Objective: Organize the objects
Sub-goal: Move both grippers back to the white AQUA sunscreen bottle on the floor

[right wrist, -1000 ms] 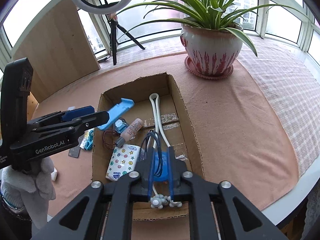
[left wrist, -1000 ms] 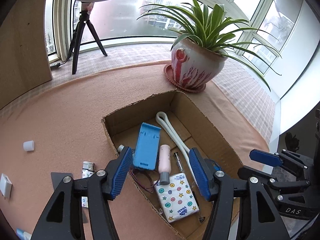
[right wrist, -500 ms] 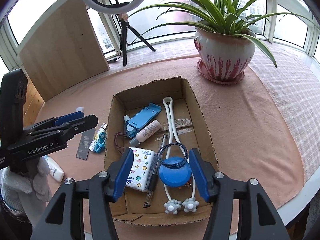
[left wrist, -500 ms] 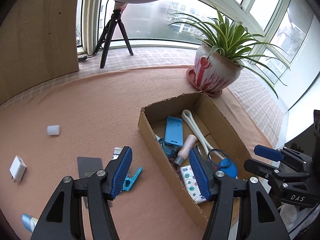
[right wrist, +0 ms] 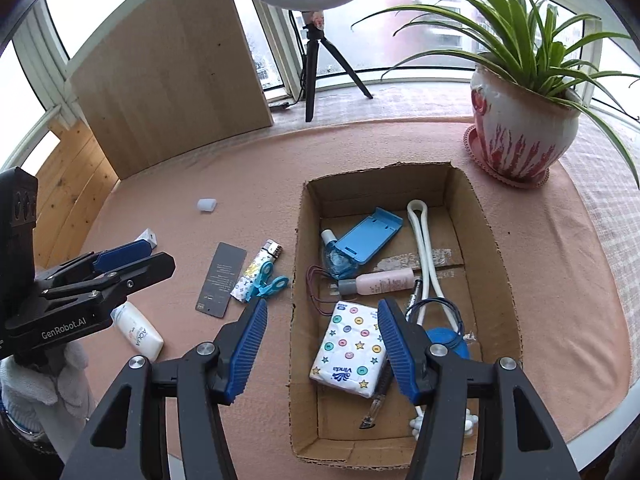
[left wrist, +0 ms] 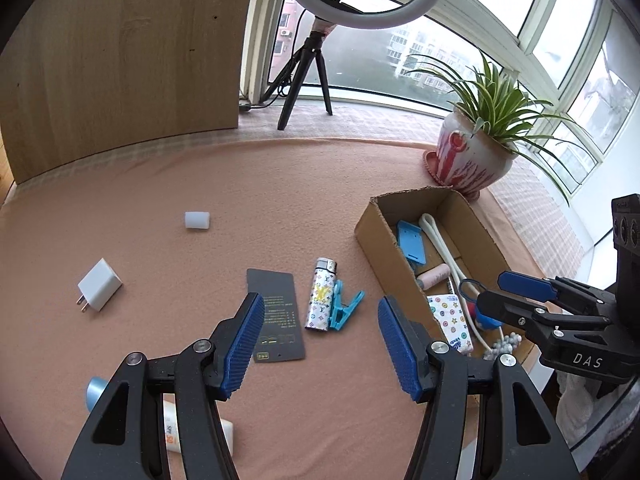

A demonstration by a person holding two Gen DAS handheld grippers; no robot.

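Cardboard box (right wrist: 492, 240) (part-filled), both tongs empty

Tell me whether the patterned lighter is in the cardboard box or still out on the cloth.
Out. The lighter lies flat on the cloth beside the blue clip, outside the cardboard box.

surface (left wrist: 280, 184): matt pink cloth, soft and faintly fuzzy
box (right wrist: 496, 248): brown corrugated cardboard, rough torn edges
board (left wrist: 132, 52): pale wood, smooth grain
pot (right wrist: 524, 128): glossy glazed ceramic, white with red streaks
lighter (left wrist: 321, 300): shiny printed wrap, metal top
card (left wrist: 276, 312): matt dark paper
tissue pack (right wrist: 352, 348): glossy printed plastic wrap
charger (left wrist: 99, 285): smooth white plastic
clip (left wrist: 345, 309): smooth turquoise plastic
jaws: ribbed blue pads, matt black plastic arms, metal screws
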